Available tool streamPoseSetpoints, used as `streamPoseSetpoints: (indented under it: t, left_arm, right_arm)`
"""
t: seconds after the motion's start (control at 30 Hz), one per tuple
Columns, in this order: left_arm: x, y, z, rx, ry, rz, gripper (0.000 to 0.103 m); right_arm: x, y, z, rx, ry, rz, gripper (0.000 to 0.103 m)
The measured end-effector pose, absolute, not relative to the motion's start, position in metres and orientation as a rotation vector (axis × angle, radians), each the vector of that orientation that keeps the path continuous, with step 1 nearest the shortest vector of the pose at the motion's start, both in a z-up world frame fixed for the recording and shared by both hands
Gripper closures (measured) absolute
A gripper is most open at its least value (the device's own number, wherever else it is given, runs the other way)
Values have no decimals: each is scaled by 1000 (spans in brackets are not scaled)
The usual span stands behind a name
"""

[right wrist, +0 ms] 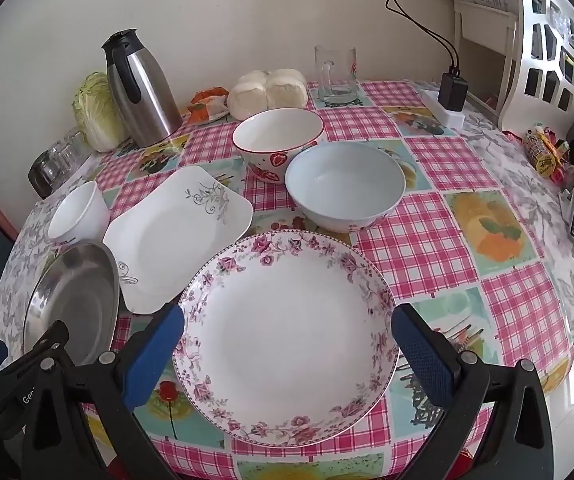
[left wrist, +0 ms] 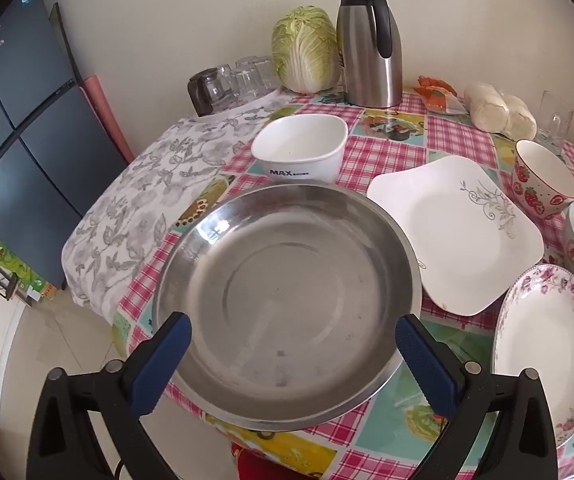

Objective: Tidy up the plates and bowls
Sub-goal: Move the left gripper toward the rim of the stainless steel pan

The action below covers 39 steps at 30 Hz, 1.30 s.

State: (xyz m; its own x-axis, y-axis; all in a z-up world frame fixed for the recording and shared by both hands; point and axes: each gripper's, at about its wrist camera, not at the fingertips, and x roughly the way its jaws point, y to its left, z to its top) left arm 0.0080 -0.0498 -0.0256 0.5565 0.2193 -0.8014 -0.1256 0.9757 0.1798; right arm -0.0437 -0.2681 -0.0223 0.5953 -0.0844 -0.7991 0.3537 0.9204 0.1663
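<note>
Up close in the left wrist view, the left hand-held gripper (left wrist: 293, 350) is released, its 2 blue pads spread to either side of the stainless steel plate (left wrist: 287, 304) and gripping nothing. That plate lies flat on the counter (left wrist: 387, 148), which wears a pink checked cloth. Just behind it stands a white square bowl (left wrist: 301, 148) (printed "MAX" on its side). To the right lies a white square plate (left wrist: 455, 232) with a grey vine motif, its edge just beside the steel plate. A strawberry bowl (left wrist: 543, 178) sits further right, and a floral round plate (left wrist: 547, 352) shows at the right edge. At the back stand a napa cabbage (left wrist: 305, 50) and a steel thermos jug (left wrist: 369, 42).

From the right wrist view, the right hand-held gripper (right wrist: 287, 344) is likewise released, pads apart on either side of the floral round plate (right wrist: 287, 336), holding nothing. Behind that plate sit a pale blue bowl (right wrist: 345, 186) and the strawberry bowl (right wrist: 277, 142), touching or nearly so. The white square plate (right wrist: 177, 236) lies left, with the stainless steel plate (right wrist: 73, 304) and white square bowl (right wrist: 79, 212) beyond it. A glass mug (right wrist: 335, 76) stands at the back.
</note>
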Motion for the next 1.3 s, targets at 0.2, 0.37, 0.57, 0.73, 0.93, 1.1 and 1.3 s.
streamPoseSetpoints:
  t: [0.2, 0.37, 0.57, 0.73, 0.93, 1.1, 1.3]
  left_arm:
    - [10, -45, -34, 68, 1003, 190, 0]
    - [11, -42, -40, 48, 1037, 186, 0]
    - [13, -46, -43, 63, 1055, 166, 0]
    - [13, -49, -44, 75, 1059, 152, 0]
    - [13, -51, -44, 80, 1059, 142, 0]
    - [13, -51, -44, 80, 1059, 135, 0]
    - [14, -51, -45, 75, 1061, 125, 0]
  right_arm:
    - [-43, -270, -23, 330, 925, -261, 0]
    - [-41, -269, -27, 324, 923, -265, 0]
    - [-39, -268, -28, 324, 946, -268, 0]
    - [-38, -270, -30, 333, 954, -277, 0]
    - [-37, -270, -32, 337, 974, -281, 0]
    - [-36, -269, -33, 340, 973, -280, 0]
    - [-34, -267, -35, 340, 975, -278, 0]
